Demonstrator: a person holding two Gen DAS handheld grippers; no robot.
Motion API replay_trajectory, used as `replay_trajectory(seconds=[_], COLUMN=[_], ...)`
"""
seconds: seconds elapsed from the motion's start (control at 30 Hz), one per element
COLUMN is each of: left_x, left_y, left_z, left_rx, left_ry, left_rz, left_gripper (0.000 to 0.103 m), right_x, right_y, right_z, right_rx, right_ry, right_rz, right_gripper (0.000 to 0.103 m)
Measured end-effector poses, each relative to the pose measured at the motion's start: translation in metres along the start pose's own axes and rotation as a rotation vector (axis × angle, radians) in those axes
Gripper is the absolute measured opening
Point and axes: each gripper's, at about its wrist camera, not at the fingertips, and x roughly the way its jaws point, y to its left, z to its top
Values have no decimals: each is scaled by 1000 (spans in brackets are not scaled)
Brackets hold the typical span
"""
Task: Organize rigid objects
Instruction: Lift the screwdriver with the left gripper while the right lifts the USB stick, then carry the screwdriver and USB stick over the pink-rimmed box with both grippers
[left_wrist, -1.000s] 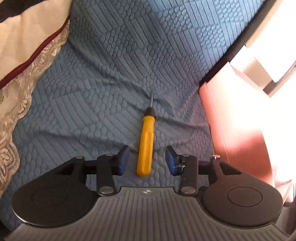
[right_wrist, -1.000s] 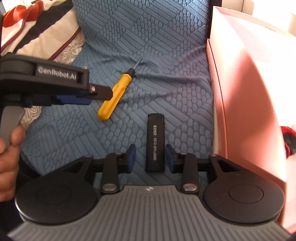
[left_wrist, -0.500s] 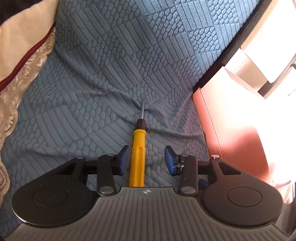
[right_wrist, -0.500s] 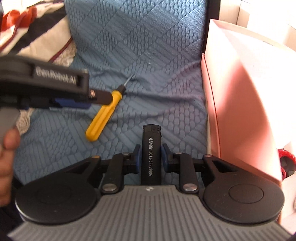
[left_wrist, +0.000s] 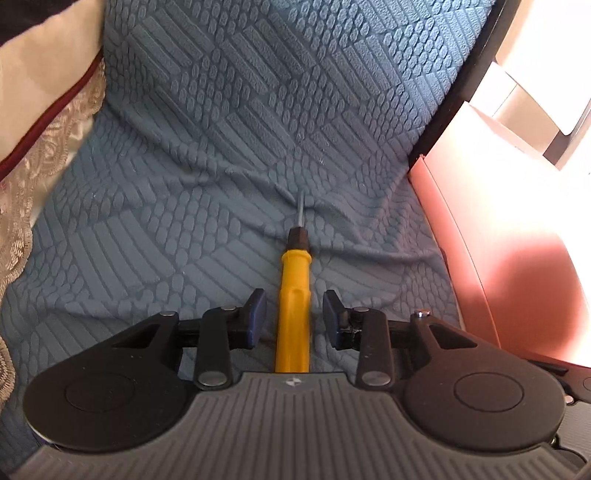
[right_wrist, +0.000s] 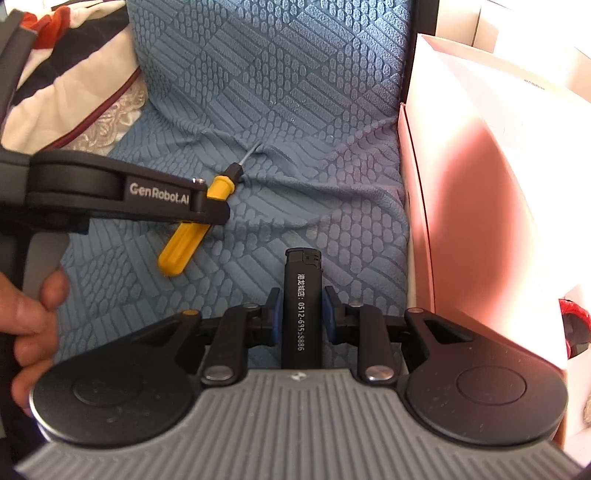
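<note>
A big blue cover (left_wrist: 229, 155) with a bumpy pattern lies over a soft seat, and both things to tidy rest on it. At three o'clock from them stands a tall pink box (right_wrist: 476, 206), which looks like the place where the things should go, though that is only a guess. At ten o'clock a striped blanket (right_wrist: 70, 85) with a lace edge lies on the cover. The left gripper (left_wrist: 294, 314) hangs over the yellow screwdriver (left_wrist: 294, 295), whose thin metal tip points to twelve o'clock. Its jaws have just been closing, and the yellow handle sits between them, but a small gap shows on each side, so it is not squeezed yet. A hand (right_wrist: 29, 325) holds this gripper at nine o'clock in the right view. The right gripper (right_wrist: 300, 314) has also just been closing, and its blue pads now press on both sides of the black lighter (right_wrist: 301, 310), which points to twelve o'clock and seems to lie on the cover. So the step in hand is grabbing both things. Next, the left jaws need to close the rest of the way on the handle. Then both things need a straight lift up and a move toward three o'clock, kept level so nothing slips out.
</note>
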Motion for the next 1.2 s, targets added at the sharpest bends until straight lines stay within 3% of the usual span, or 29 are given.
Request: replay_trajectory(seconds=[0.27,0.33,0.73,1.2], left_x=[3,3,-33,-83], left_y=[-3,-6,4,6], left_z=[0,-1,-12,-23], left_rx=[7,25,-112,-154], left_ry=[-30,-24,-22,-80], left_rz=[27,35,-14,-81], left_gripper=[31,22,21,21], right_x=[2,2,-12,-48], right_y=[0,0,0,-3], right_z=[0,0,3,5], right_rx=[-5,-6,5,68], right_ry=[7,6,-45,-92], right_rz=[-1,-1,-7,33], right_gripper=[26,26,26,26])
